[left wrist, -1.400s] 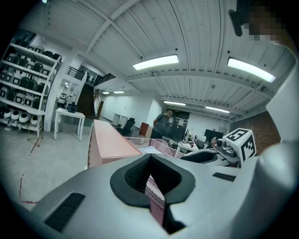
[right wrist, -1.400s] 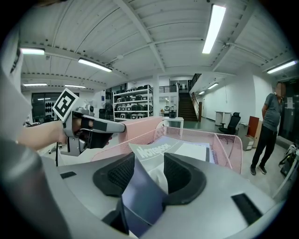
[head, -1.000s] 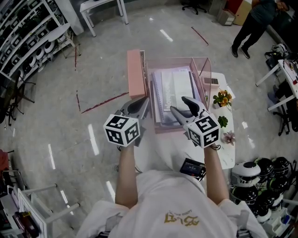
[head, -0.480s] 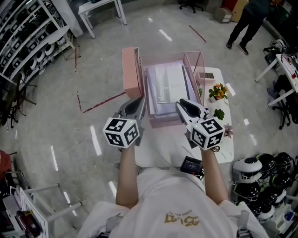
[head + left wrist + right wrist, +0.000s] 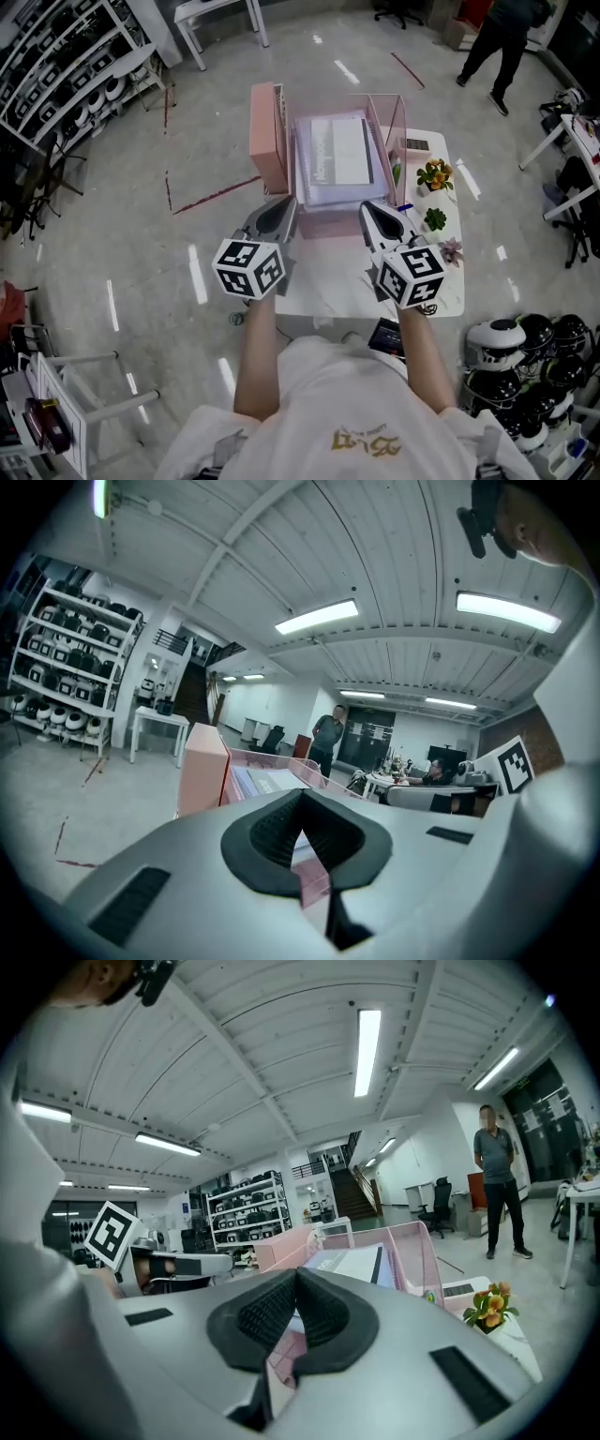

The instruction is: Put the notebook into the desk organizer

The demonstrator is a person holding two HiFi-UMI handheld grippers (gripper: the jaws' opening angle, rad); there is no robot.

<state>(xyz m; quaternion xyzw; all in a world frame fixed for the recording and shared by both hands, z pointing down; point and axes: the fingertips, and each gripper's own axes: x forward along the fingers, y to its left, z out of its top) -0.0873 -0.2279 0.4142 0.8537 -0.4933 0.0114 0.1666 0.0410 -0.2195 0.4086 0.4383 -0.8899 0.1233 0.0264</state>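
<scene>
A pink desk organizer stands at the far end of the white table, and a white notebook lies on top of the stack inside it. My left gripper hovers just short of the organizer's near left corner, shut and empty. Level with it on the right, my right gripper has just been closing and is now shut with nothing between its jaws. The left gripper view shows the left gripper shut, with the organizer beyond. In the right gripper view the right gripper is shut, the notebook ahead.
A pot of orange flowers, two small plants and a small grey device sit along the table's right side. A black item lies at the near edge. Helmets are piled at lower right, shelves stand left, and a person stands far back.
Both grippers have drawn back from the organizer toward my body. The right jaws went from wide open to shut, empty. The notebook stays in the organizer.
</scene>
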